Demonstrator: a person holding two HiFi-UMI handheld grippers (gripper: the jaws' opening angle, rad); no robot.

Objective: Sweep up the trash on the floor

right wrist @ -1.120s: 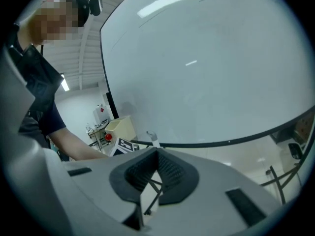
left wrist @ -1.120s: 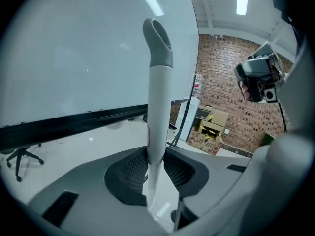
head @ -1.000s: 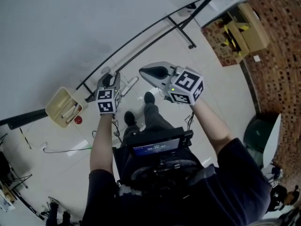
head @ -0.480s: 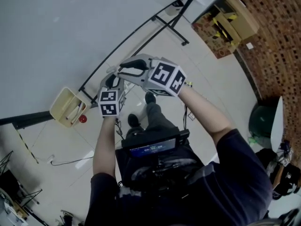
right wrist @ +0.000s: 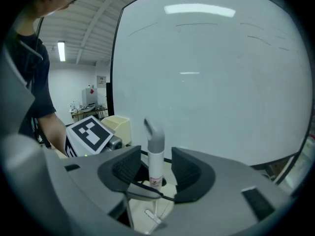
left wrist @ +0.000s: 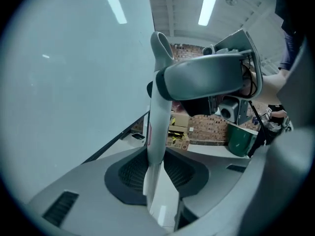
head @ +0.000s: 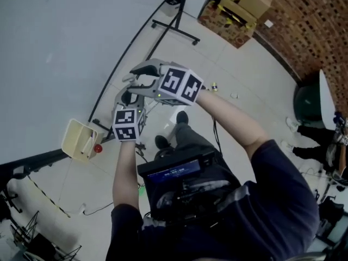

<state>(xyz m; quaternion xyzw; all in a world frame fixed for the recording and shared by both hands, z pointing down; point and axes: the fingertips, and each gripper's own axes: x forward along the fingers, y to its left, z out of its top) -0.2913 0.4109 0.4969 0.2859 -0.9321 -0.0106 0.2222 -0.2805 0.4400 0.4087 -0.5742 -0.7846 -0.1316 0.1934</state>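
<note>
Gripping the pale grey handle (left wrist: 156, 132) between its pads, your left gripper (left wrist: 160, 171) has its jaws part way closed and pressed on the pole from both sides. The handle's long axis runs close to upright, tilted a little. Its slanted, hooked cap is at the top and the rest drops below the jaws toward the floor. You cannot make out what sits at its lower end.

Your right gripper (right wrist: 155, 168) is level with the upper part of the same handle. Its jaws have just been opening and now stand wide. The pole stands between them, with a gap to the pad on either side, so this gripper holds nothing.

In the head view both grippers are raised in front of you near the white panel wall (head: 65, 31), the right above and just beyond the left.

On the floor to your left lies one cream bin (head: 73, 137), open side up, with something pale in it that is too small to identify. One red round thing (head: 98, 148) sits just beside it. Two small scraps (head: 215, 86) lie on the tiles past your right forearm, well apart from the bin. One dark green bin (head: 309, 105) stands far to the right by the brick wall, its contents hidden. Cardboard boxes (head: 239, 7) sit at the top.
</note>
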